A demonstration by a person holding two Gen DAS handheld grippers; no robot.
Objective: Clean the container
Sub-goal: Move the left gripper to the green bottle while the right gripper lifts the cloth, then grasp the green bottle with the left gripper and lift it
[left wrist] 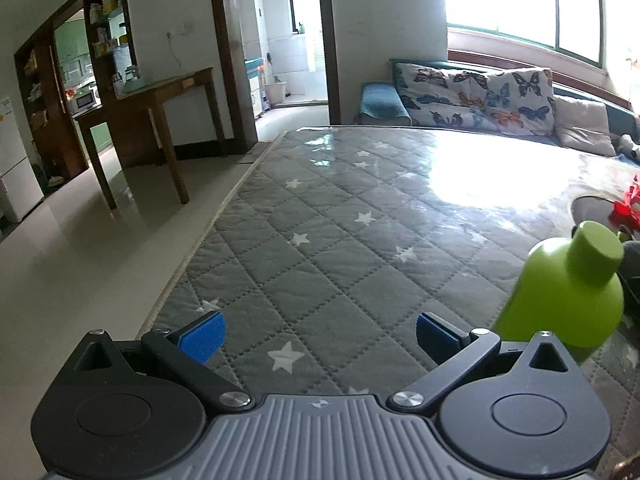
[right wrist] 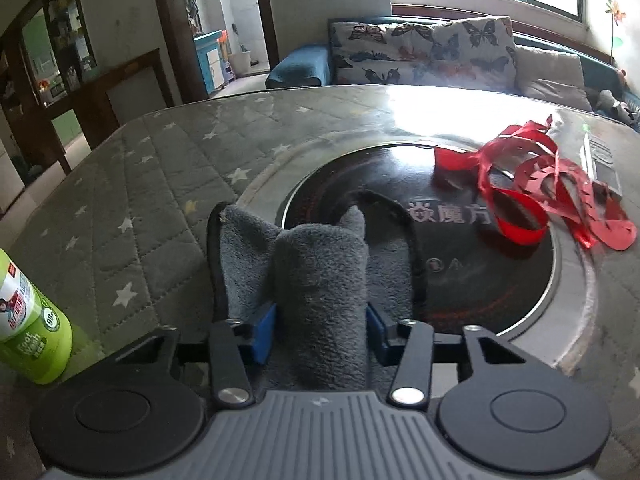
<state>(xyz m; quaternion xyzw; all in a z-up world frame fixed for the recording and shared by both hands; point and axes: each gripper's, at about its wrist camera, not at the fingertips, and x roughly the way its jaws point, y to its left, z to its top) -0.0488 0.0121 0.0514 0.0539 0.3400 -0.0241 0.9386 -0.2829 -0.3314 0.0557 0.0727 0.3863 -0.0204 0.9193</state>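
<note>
A: Two grippers; left gripper (left wrist: 318, 338) wide apart, empty; right gripper (right wrist: 320, 330) clamped on grey cloth (right wrist: 320, 276), lower centre.
B: Labels?
A: Green bottle (right wrist: 28, 320), lower left, reads "Foot Wash"; black cooktop (right wrist: 460, 248), centre right, Chinese characters; red ribbon (right wrist: 532, 196) on it.

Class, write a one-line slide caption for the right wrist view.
Right gripper clamps a grey cloth at the round black cooktop, red paper strips beyond.

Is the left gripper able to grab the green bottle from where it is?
Probably yes. The left gripper is open and empty, and the green bottle stands upright just beside its right finger with nothing between them. It would have to shift sideways first.
</note>
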